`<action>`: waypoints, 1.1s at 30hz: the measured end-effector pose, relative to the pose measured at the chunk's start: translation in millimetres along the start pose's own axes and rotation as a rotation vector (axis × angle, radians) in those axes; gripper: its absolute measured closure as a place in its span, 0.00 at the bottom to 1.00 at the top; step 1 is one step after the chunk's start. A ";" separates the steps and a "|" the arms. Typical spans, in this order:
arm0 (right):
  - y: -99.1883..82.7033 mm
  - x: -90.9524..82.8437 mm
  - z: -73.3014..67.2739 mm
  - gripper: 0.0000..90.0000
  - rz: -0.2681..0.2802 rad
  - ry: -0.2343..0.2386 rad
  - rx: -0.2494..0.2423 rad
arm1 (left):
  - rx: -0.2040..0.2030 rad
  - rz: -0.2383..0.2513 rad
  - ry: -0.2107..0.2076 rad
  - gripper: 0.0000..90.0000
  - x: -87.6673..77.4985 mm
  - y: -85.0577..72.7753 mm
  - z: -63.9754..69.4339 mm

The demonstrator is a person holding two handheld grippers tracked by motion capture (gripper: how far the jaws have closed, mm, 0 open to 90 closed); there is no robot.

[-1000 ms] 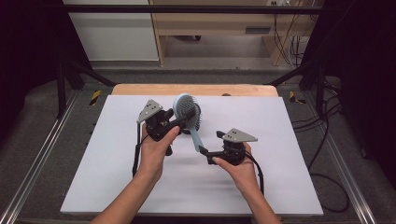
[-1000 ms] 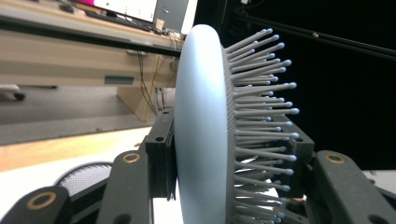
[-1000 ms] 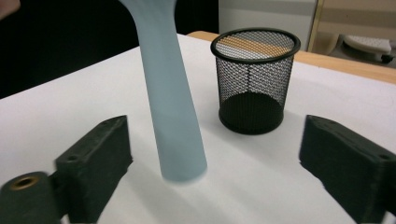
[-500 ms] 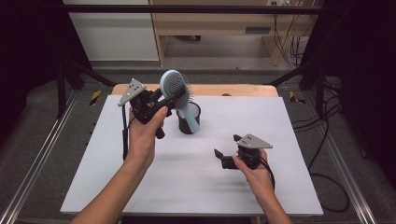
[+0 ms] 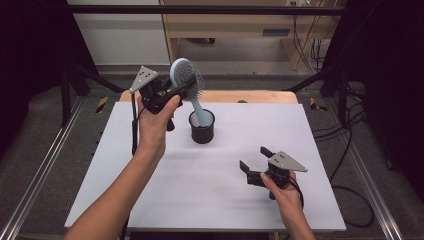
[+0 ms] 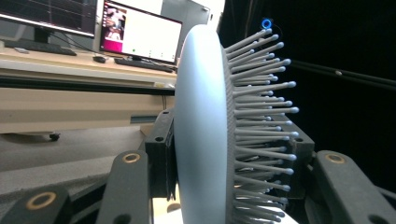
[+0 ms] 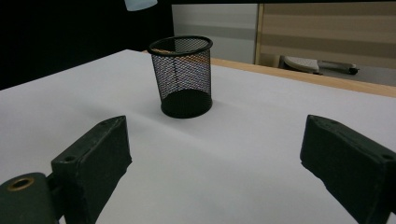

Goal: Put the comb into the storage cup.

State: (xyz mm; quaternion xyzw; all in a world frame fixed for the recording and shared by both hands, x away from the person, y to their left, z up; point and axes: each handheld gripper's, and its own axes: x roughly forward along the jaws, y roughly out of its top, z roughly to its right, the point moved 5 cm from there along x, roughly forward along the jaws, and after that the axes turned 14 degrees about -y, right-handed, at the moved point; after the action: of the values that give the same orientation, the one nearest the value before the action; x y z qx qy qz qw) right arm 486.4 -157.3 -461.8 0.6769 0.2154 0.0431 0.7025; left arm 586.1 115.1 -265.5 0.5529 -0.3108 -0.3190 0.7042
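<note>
The left tool [image 5: 172, 92] clamps a brush [image 5: 186, 82] by its head, handle end hanging above the cup [image 5: 202, 127]. The right tool [image 5: 254, 167], jaws spread and empty, rests on the counter [image 5: 150, 200] near the cup.

Grey floor [image 5: 55, 150], wooden desk [image 6: 56, 70] with lit monitors [image 6: 140, 35], dark curtains [image 5: 30, 60], cables [image 5: 345, 150]

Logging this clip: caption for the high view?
Left gripper holds a blue hairbrush above a black mesh cup; right gripper open.
</note>
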 end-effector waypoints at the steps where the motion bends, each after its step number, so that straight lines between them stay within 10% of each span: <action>1: -0.8 0.4 0.8 0.10 0.000 -0.004 -0.001 | 0.000 0.004 0.006 0.56 2.0 1.0 -2.7; 33: -4.2 2.6 3.0 0.06 0.001 -0.004 -0.021 | -0.010 0.055 0.094 0.56 18.1 6.7 -39.8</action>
State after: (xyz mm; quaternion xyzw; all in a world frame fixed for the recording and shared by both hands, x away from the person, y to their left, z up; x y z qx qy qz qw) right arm 488.9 -159.5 -466.5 0.6697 0.2134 0.0445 0.7100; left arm 629.3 125.1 -265.2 0.5551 -0.2910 -0.2748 0.7291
